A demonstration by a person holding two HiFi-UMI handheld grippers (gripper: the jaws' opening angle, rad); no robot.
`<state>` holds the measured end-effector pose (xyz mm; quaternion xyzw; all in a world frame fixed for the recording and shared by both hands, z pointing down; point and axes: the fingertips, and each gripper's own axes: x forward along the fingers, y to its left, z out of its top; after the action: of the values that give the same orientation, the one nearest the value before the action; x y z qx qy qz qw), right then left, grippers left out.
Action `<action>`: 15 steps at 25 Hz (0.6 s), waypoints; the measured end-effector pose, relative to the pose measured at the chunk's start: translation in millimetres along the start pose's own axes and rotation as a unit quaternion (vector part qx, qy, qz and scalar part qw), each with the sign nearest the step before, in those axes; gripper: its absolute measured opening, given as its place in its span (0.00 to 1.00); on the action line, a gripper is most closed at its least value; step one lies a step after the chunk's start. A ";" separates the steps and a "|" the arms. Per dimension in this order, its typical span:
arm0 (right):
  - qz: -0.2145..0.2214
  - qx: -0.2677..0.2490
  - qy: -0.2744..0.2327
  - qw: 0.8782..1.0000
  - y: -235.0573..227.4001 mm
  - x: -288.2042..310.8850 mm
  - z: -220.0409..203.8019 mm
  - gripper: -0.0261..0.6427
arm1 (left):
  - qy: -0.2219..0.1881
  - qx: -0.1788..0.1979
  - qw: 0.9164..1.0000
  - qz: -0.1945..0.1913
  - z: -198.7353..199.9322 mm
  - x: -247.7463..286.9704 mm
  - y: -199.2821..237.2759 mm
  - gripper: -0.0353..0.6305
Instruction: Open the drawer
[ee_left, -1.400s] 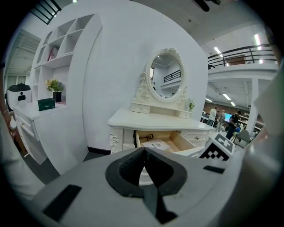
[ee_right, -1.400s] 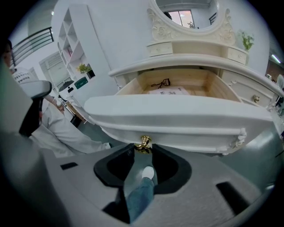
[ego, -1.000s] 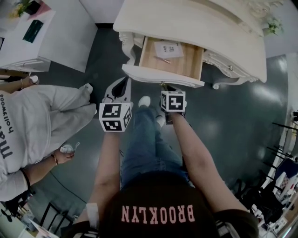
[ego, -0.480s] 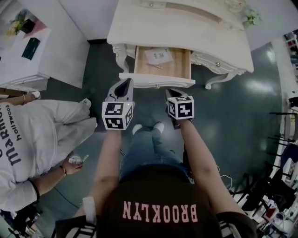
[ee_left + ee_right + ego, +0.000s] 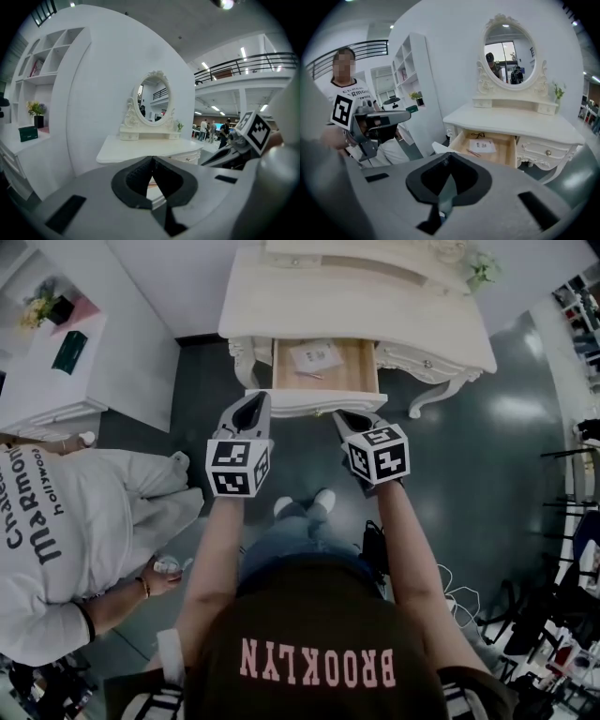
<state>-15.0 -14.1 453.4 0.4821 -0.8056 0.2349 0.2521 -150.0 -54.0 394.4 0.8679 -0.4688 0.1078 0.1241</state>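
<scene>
You hold two grippers out in front of you, above a dark floor (image 5: 487, 474). Your left gripper (image 5: 251, 409) is clenched, its jaws meeting at the tips with nothing between them. Your right gripper (image 5: 345, 418) is clenched and empty too. Beyond both, the drawer (image 5: 323, 381) of a cream dressing table (image 5: 375, 306) stands pulled out, and neither gripper touches it. Inside it lie a sheet of paper (image 5: 316, 356) and a thin pen (image 5: 312, 375). An oval mirror (image 5: 153, 97) stands on the tabletop. A person in a white printed shirt (image 5: 56, 521) is at your left.
</scene>
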 end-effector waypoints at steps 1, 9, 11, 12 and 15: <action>-0.001 -0.012 -0.003 1.000 3.0 -5.7 4.4 0.04 | -0.008 0.000 1.000 -0.003 6.1 -2.9 -1.2 0.05; -0.030 -0.067 -0.085 0.994 15.4 -49.5 58.0 0.03 | -0.057 0.032 0.998 -0.014 50.8 -14.5 -8.2 0.05; -0.042 -0.087 -0.115 0.989 18.7 -61.0 73.3 0.03 | -0.068 0.042 0.997 -0.019 62.8 -14.9 -11.7 0.05; -0.048 -0.093 -0.129 0.986 19.5 -66.0 80.1 0.03 | -0.074 0.047 0.996 -0.021 68.5 -15.1 -13.3 0.05; -0.056 -0.099 -0.171 0.979 21.7 -79.3 99.4 0.03 | -0.090 0.059 0.994 -0.025 84.3 -15.8 -17.7 0.05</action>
<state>-19.9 -14.4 324.5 0.5324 -0.8275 0.0540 0.1701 -137.6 -58.8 307.8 0.8914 -0.4489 0.0533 0.0328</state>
